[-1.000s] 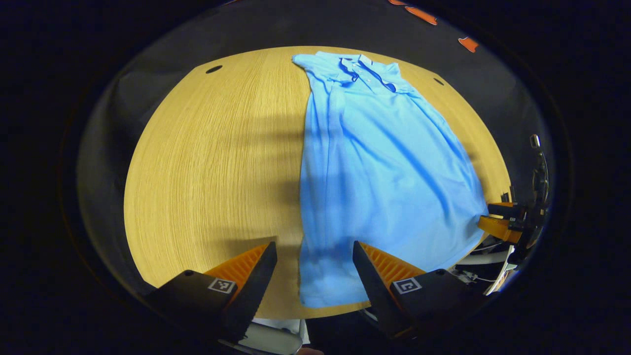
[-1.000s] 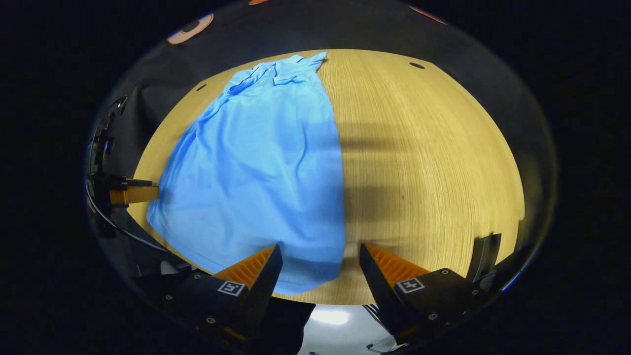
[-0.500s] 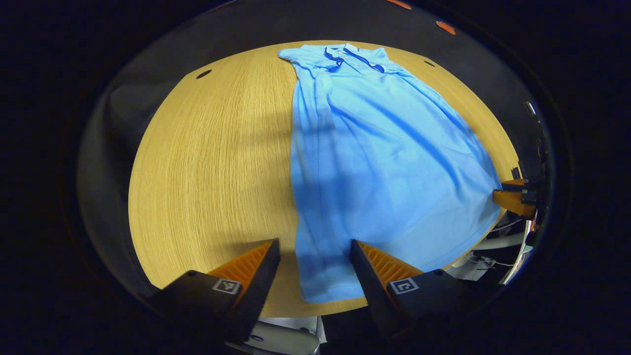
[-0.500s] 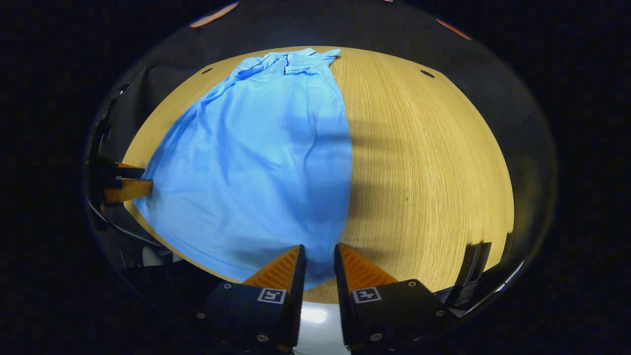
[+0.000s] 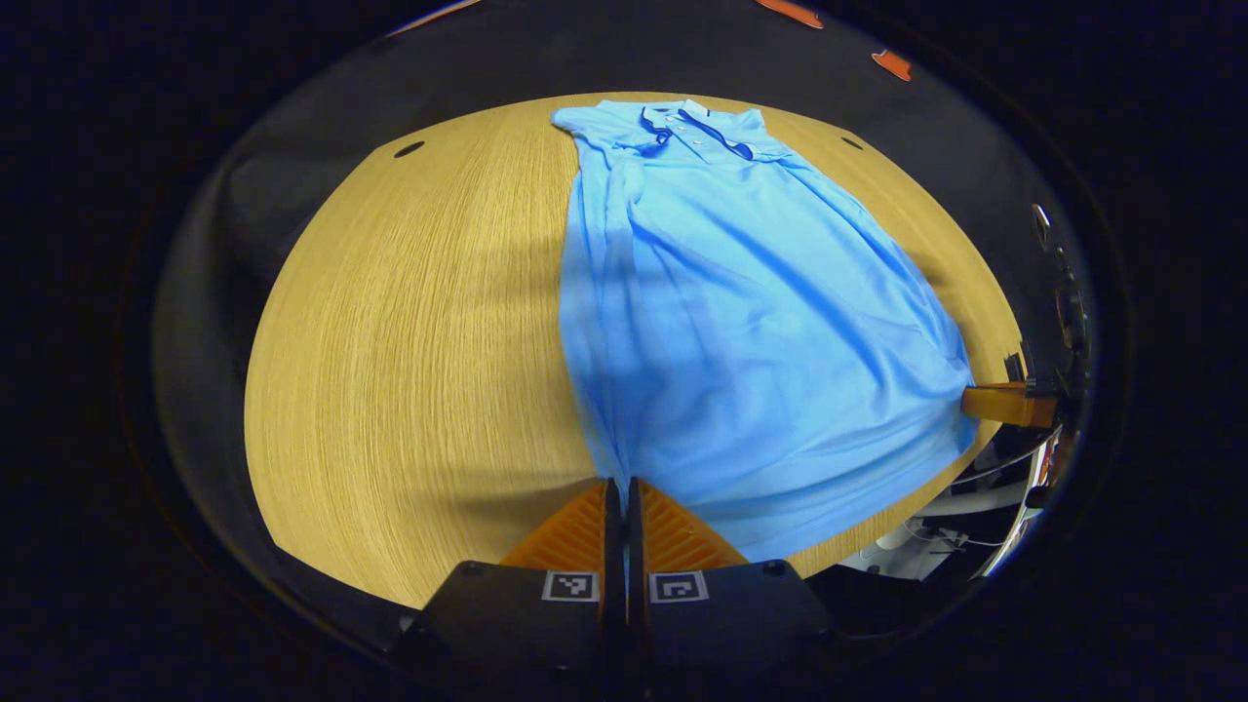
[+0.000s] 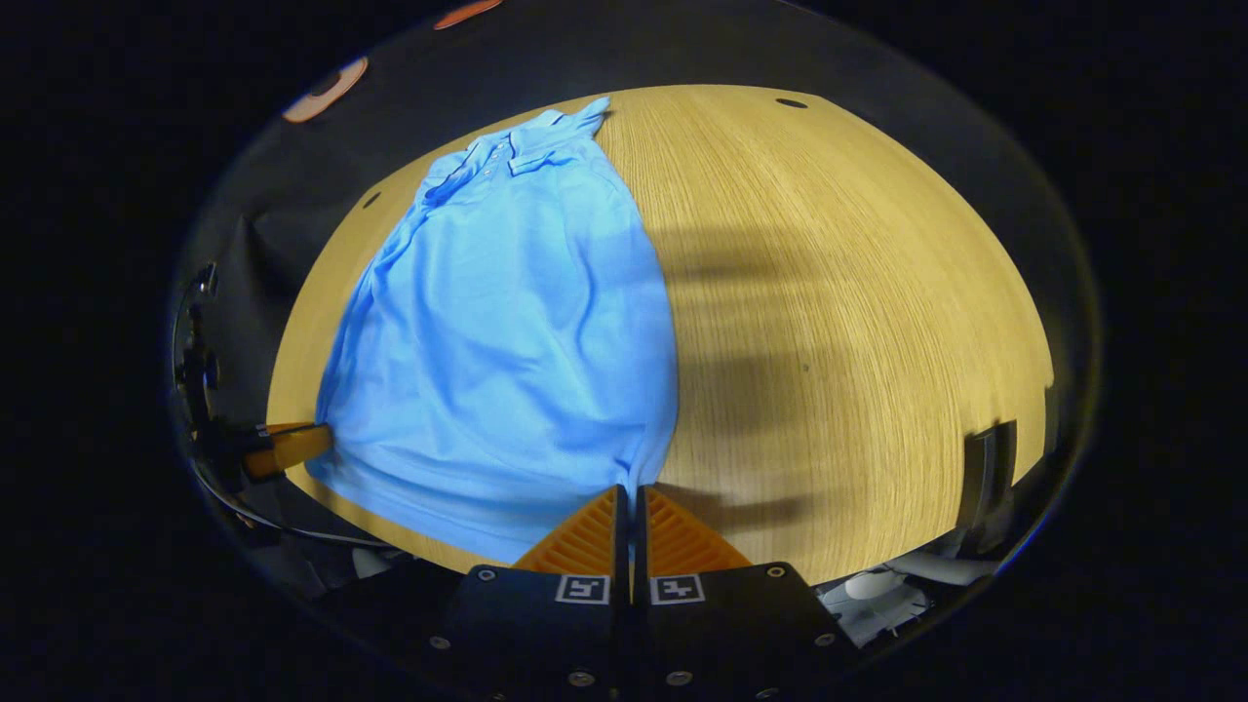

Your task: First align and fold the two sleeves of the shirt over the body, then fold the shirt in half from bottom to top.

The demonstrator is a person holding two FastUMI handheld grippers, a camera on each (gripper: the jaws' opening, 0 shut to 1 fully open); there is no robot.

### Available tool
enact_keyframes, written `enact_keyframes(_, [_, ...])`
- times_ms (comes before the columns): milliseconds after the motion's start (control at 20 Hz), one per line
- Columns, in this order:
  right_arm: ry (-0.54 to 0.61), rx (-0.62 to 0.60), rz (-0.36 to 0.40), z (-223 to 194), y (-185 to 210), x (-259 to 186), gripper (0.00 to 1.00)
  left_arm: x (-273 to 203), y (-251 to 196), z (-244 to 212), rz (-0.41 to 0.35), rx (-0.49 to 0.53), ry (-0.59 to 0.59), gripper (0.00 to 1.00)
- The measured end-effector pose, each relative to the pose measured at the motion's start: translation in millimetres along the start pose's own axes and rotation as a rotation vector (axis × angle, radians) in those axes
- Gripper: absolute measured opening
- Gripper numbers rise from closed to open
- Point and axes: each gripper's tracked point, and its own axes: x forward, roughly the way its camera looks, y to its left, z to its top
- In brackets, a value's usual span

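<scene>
A light blue polo shirt (image 5: 741, 302) lies lengthwise on the wooden table (image 5: 409, 331), collar at the far end, both sleeves folded in over the body. My left gripper (image 5: 618, 485) is shut on the hem's near left corner. In the right gripper view the shirt (image 6: 507, 331) runs away to the upper left, and my right gripper (image 6: 630, 490) is shut on the hem's near right corner. The hem is lifted slightly and pulled taut between the two grippers. Each gripper also appears in the other's view: the right gripper (image 5: 1004, 403) and the left gripper (image 6: 283, 447) at the shirt's far hem corner.
The table (image 6: 838, 322) has bare wood beside the shirt on each outer side. Small dark holes (image 5: 409, 149) sit near its far corners. Cables and pale equipment (image 5: 936, 531) lie below the near table edge. The dark booth wall stands behind.
Both grippers went from open around the hem corners to shut on them. The hem has risen a little and drawn tight between them.
</scene>
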Motion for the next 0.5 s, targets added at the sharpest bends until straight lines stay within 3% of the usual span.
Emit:
enact_keyframes(200, [-0.012, 0.070, 0.082, 10.1, 13.5, -9.9, 0.01, -11.1, -6.7, 25.1, -0.037, -0.016, -0.077, 0.05])
enact_keyframes(400, [-0.074, 0.131, 0.160, 46.4, 31.6, -25.7, 0.01, -21.5, -10.7, 57.6, -0.085, -0.046, -0.143, 0.05])
enact_keyframes(500, [-0.089, 0.167, 0.195, 64.6, 36.6, -29.7, 0.01, -24.2, -21.7, 73.3, -0.156, -0.094, -0.172, 0.05])
